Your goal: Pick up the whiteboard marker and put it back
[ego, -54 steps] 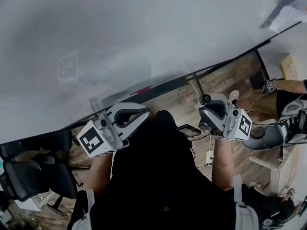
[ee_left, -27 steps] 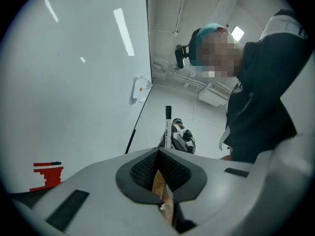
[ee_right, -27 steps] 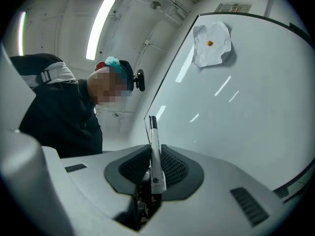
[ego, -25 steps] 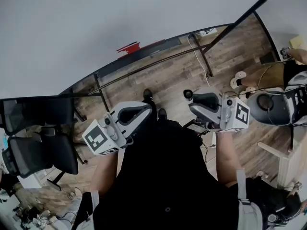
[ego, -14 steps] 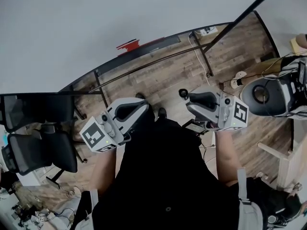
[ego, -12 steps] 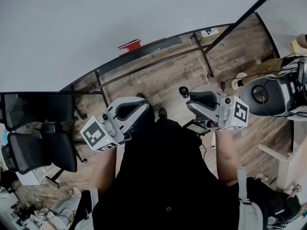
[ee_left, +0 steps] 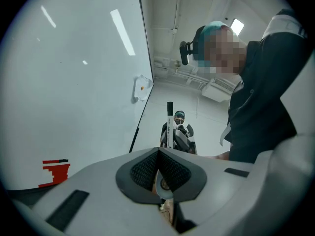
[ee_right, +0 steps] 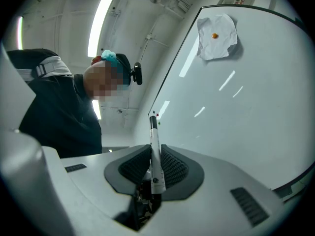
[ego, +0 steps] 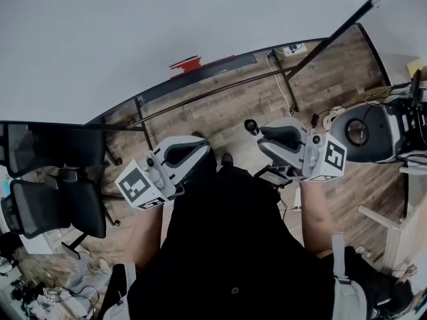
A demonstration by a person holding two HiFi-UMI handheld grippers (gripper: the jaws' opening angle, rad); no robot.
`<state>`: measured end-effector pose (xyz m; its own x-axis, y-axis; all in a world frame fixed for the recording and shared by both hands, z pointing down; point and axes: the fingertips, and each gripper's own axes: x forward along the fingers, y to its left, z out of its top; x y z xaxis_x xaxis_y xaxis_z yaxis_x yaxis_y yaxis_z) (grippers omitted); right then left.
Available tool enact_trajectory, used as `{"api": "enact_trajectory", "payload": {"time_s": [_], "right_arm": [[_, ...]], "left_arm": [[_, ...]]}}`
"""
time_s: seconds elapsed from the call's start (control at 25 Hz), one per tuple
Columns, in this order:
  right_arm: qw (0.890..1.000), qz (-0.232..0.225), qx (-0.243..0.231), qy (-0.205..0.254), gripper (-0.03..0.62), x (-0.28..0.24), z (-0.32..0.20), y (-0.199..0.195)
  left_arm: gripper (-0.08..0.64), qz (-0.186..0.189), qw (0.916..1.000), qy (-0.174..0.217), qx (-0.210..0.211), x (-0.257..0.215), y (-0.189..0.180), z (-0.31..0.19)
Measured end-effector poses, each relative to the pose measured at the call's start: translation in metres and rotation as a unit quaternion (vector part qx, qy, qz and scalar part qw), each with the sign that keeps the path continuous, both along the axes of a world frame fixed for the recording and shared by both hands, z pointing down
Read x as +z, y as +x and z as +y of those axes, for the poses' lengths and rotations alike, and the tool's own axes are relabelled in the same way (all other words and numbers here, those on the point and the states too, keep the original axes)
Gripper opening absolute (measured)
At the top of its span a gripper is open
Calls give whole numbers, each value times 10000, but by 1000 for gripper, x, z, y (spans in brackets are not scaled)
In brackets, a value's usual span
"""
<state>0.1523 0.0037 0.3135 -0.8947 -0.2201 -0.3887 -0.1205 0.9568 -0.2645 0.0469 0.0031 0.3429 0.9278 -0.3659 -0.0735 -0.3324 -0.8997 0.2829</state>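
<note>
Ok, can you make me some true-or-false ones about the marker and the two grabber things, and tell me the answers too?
1. The right gripper holds the whiteboard marker between its fingers. True.
2. The left gripper holds a marker too. False: its fingers are shut together with nothing between them.
3. A crumpled white sheet is stuck high on the whiteboard with an orange dot. True.
4. The block low on the whiteboard is green. False: the block is red.
</note>
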Motion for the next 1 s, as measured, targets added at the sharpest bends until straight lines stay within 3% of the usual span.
{"api": "enact_trajectory", "payload": {"time_s": [0.36,1.0], "right_arm": [[9998,192,34,-19,75,6,3,-4],[9986,500,123,139,75,4,-8,-5]], "left_arm": [[6,216,9997,-128,15,1,0,4],[6,268,9995,-156,-51,-2,-2,-3]]}}
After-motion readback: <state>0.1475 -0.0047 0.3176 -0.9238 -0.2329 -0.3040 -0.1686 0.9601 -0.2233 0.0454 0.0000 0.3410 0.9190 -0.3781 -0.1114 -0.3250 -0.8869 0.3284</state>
